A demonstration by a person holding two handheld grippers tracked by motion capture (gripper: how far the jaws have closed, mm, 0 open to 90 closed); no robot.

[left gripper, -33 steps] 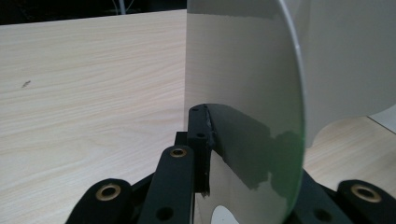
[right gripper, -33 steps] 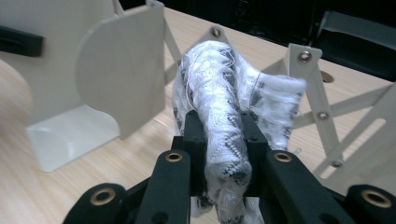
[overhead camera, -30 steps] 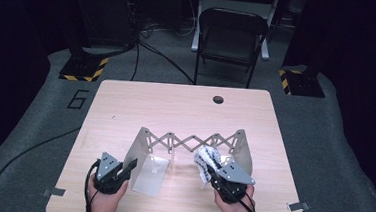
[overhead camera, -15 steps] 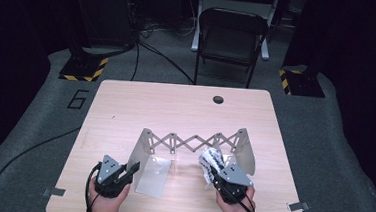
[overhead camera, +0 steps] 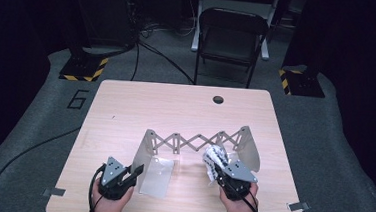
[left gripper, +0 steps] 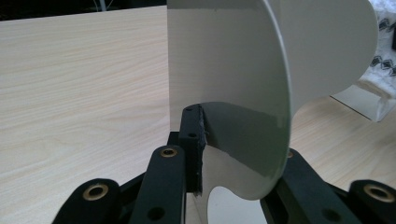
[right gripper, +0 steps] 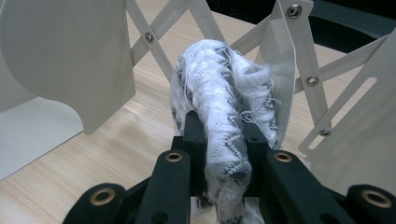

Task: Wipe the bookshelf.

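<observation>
A white scissor-lattice rack [overhead camera: 193,141] stands spread across the near half of the wooden table [overhead camera: 140,107], with a white panel at each end. My left gripper [overhead camera: 133,172] is at the left panel [overhead camera: 156,171]. In the left gripper view the panel's curved edge [left gripper: 233,70] stands between the jaws of that gripper [left gripper: 238,135]; they have just been opening and do not press it. My right gripper [overhead camera: 219,174] is shut on a bunched white cloth with a dark zigzag pattern [overhead camera: 213,160]. The cloth [right gripper: 219,93] rises from this gripper [right gripper: 224,126] in front of the lattice, near the right panel [overhead camera: 250,148].
A round cable hole [overhead camera: 218,99] sits near the table's far edge. A dark folding chair [overhead camera: 229,31] stands behind the table on the grey floor. Cables trail from both grippers toward the near edge. Bare wood lies between the rack and the far edge.
Both hands stay in place. The left jaws look slightly wider around the panel's edge; the cloth stays in the right gripper.
</observation>
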